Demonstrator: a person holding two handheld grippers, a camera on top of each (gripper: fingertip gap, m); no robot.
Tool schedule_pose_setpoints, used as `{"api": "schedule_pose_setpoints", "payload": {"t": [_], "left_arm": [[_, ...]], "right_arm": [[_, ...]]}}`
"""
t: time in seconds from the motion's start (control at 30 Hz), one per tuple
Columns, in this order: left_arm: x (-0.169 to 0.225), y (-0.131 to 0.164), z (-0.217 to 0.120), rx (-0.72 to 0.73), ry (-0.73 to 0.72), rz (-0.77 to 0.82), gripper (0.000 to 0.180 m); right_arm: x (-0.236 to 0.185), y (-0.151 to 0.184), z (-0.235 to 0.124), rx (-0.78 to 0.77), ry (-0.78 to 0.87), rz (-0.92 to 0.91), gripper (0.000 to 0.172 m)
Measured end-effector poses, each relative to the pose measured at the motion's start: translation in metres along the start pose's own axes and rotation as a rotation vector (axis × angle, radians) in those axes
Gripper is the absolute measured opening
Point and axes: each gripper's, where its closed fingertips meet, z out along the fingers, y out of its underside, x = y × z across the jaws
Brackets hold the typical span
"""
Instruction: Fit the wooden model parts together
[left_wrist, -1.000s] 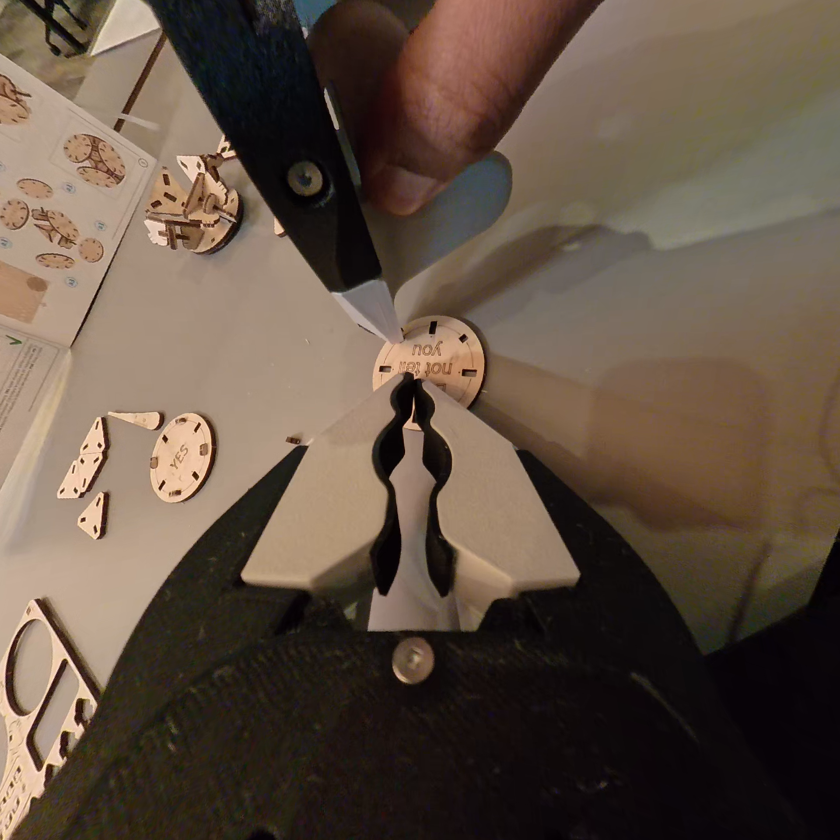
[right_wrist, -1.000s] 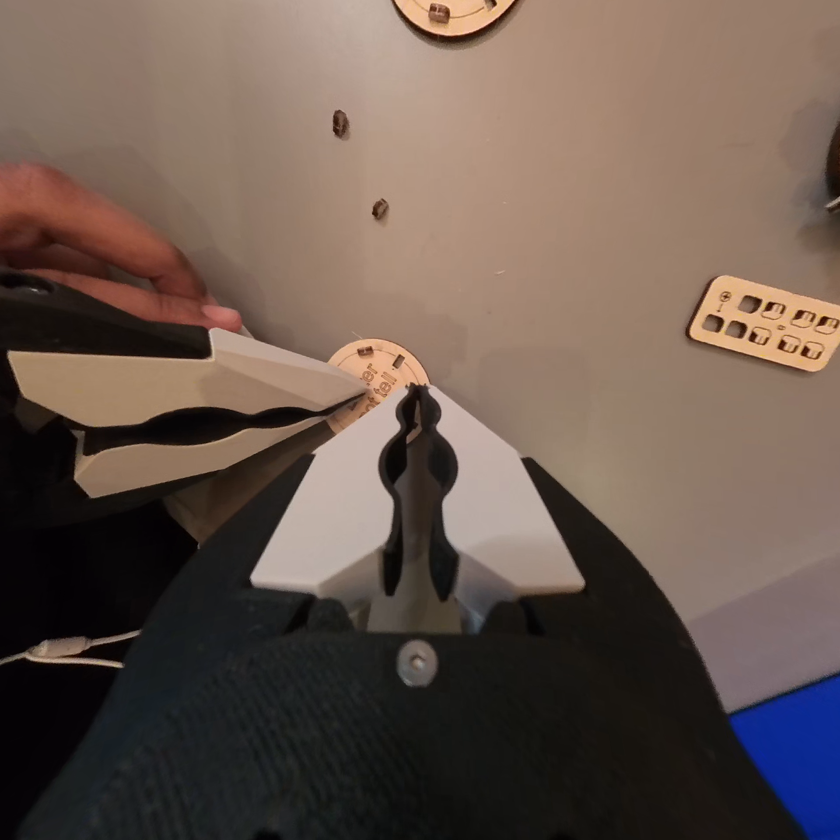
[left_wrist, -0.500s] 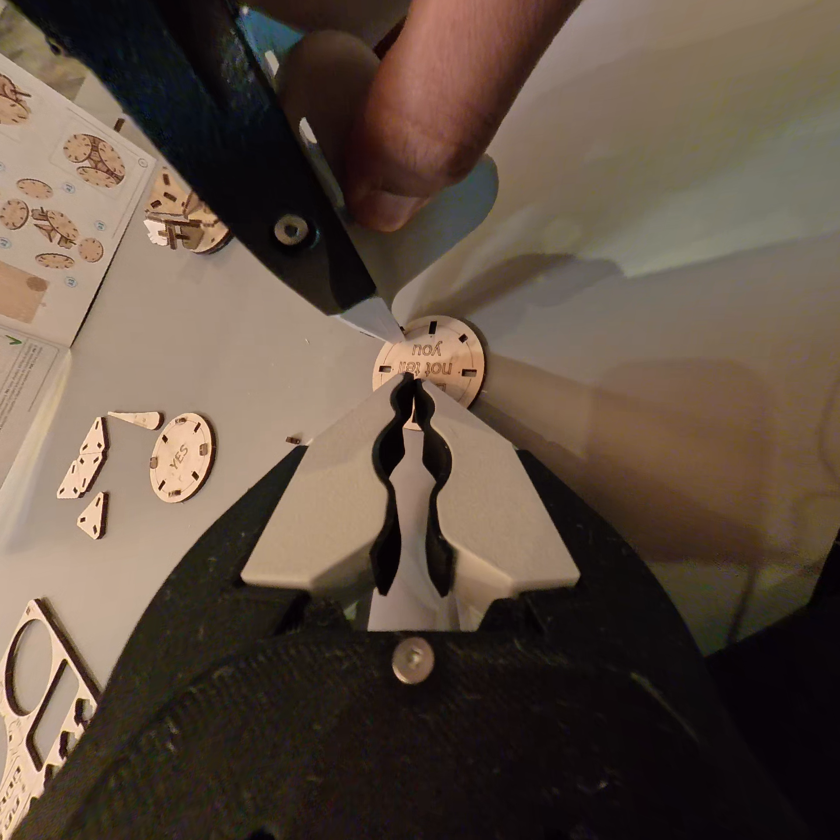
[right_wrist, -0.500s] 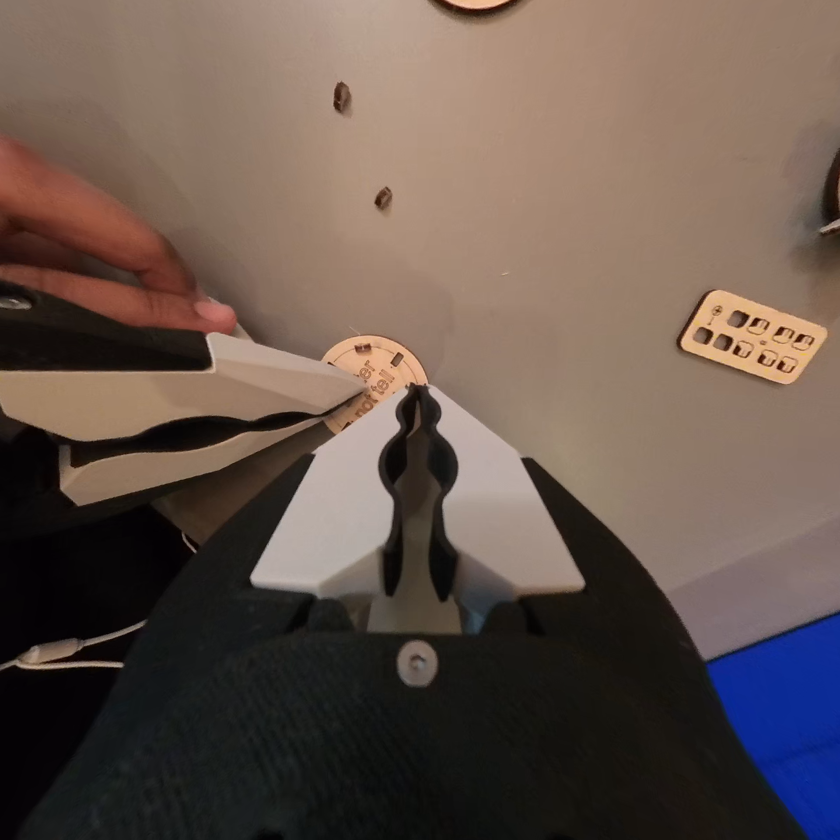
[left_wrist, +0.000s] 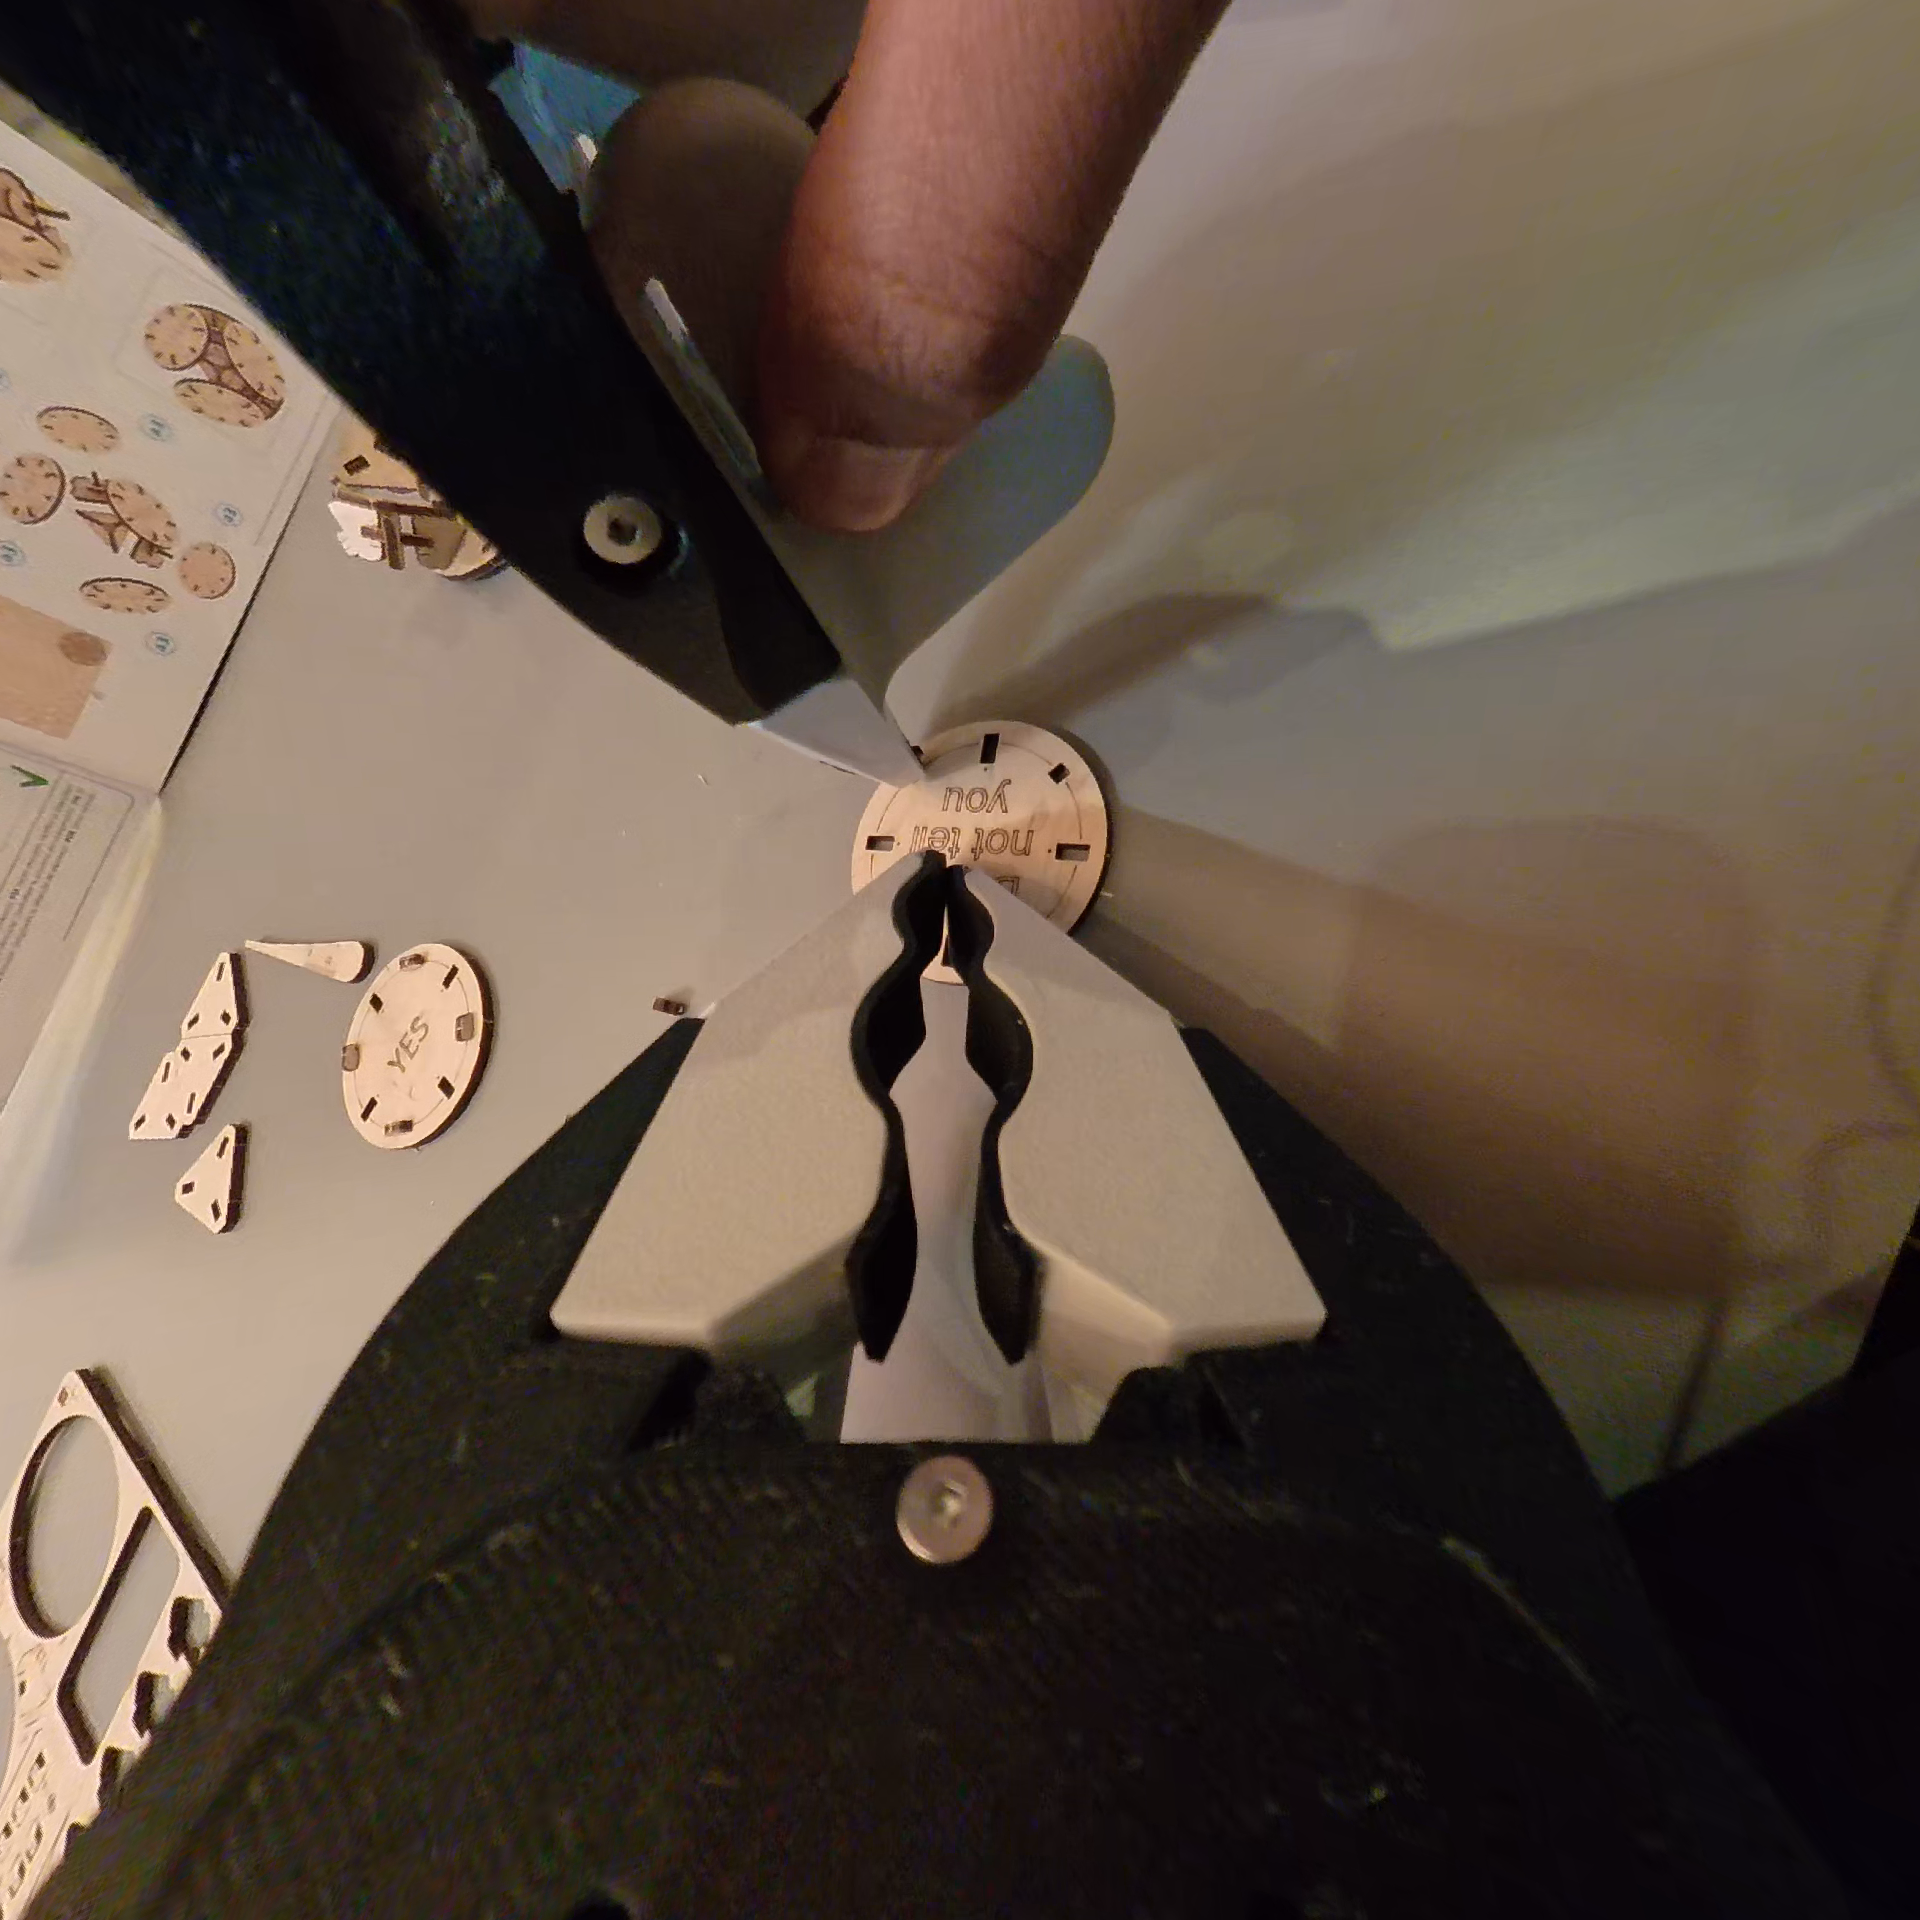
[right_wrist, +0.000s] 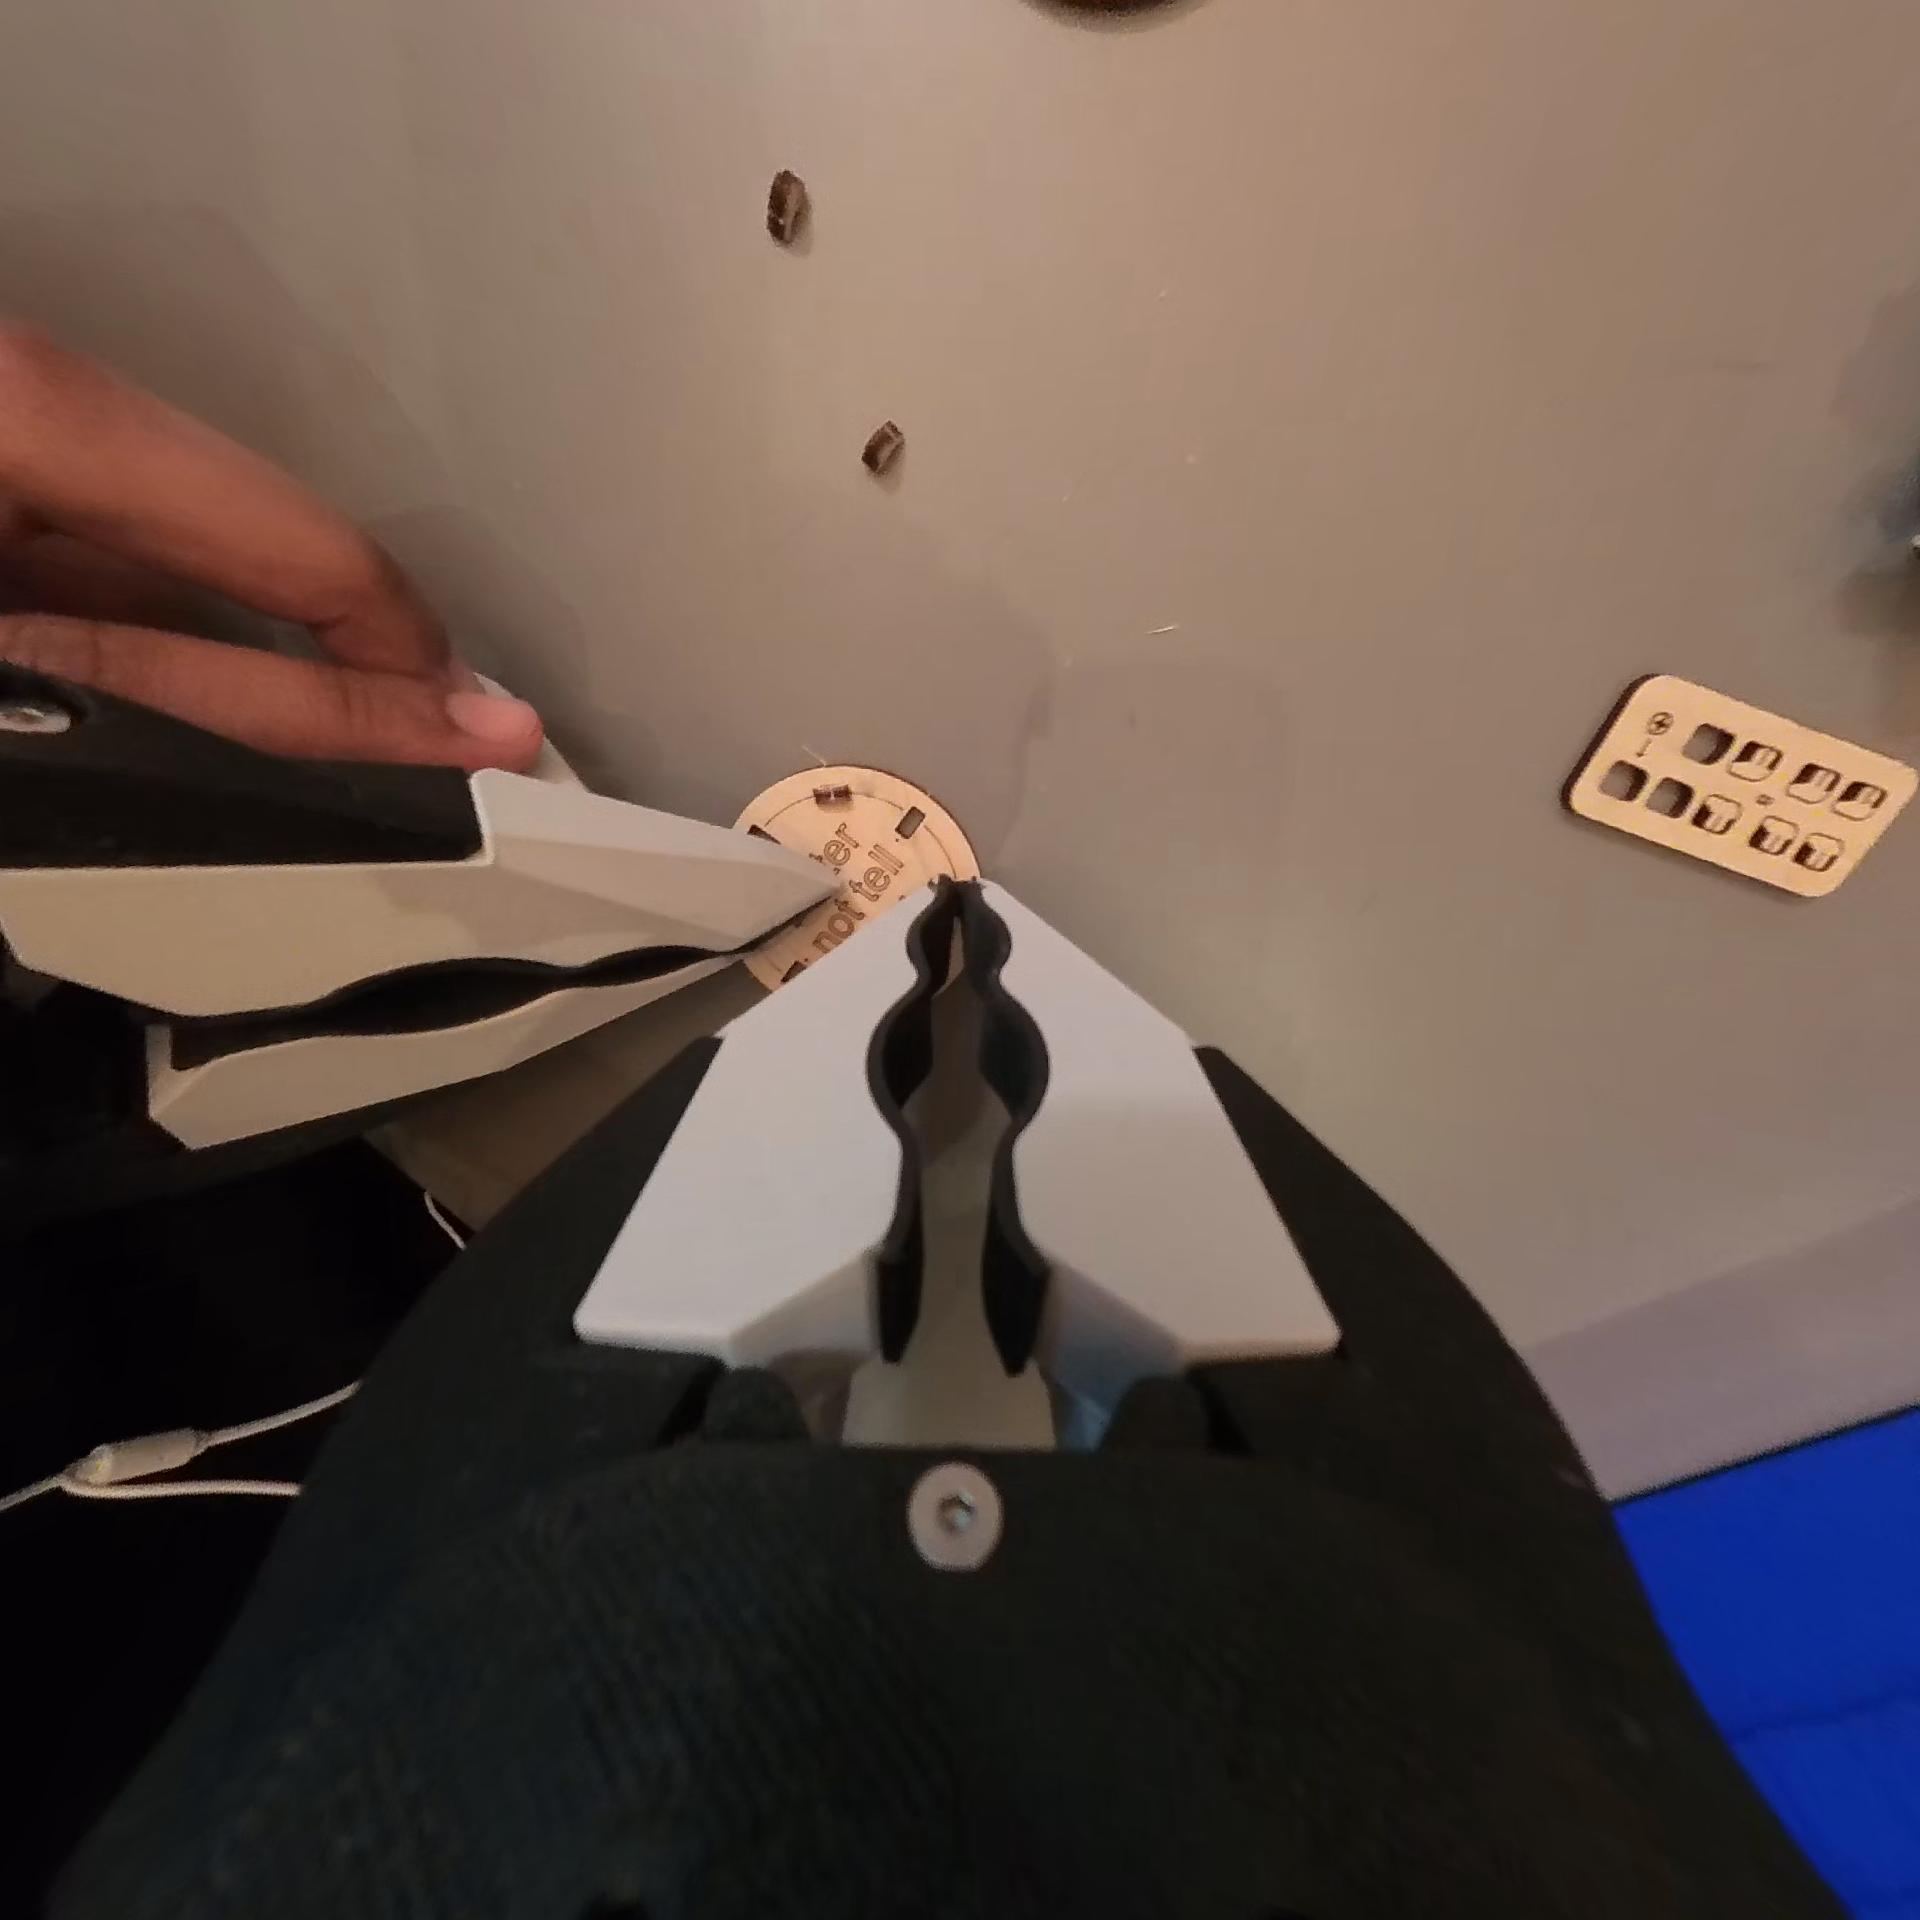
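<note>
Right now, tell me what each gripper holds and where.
Nothing held: left gripper and right gripper are shut, tips on the wooden disc.

Both closed gripper tips on one slotted disc (left_wrist: 997, 821) — second disc (left_wrist: 416, 1049), triangular pieces (left_wrist: 203, 1049) lying left on table (left_wrist: 520, 831).

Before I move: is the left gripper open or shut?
Shut: the left gripper has its fingertips together, empty, over the engraved wooden disc.
</note>
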Motion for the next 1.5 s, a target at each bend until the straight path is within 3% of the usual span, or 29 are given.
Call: {"api": "schedule_pose_setpoints", "payload": {"t": [0.63,1.03,1.07,1.13,1.3,1.4,1.5], "left_arm": [[0.000,0.000,0.000,0.000,-0.001,0.001,0.000],[0.000,0.000,0.000,0.000,0.003,-0.003,0.000],[0.000,0.000,0.000,0.000,0.002,-0.002,0.000],[0.000,0.000,0.000,0.000,-0.002,0.002,0.000],[0.000,0.000,0.000,-0.001,-0.007,0.008,0.000],[-0.001,0.000,0.000,-0.001,-0.011,0.012,0.000],[-0.001,0.000,0.000,-0.001,-0.013,0.014,0.000]], "right_arm": [[-0.001,0.000,0.001,-0.020,0.007,-0.061,0.000],[-0.001,-0.001,0.001,0.056,-0.017,-0.069,0.000],[-0.001,-0.002,0.000,0.074,-0.018,-0.070,0.001],[0.002,-0.006,-0.004,0.111,-0.005,-0.063,0.034],[0.007,-0.026,-0.031,0.320,0.031,-0.063,0.025],[0.009,-0.015,-0.022,0.280,0.054,-0.081,0.000],[0.008,-0.010,-0.015,0.270,0.103,-0.114,0.000]]}}
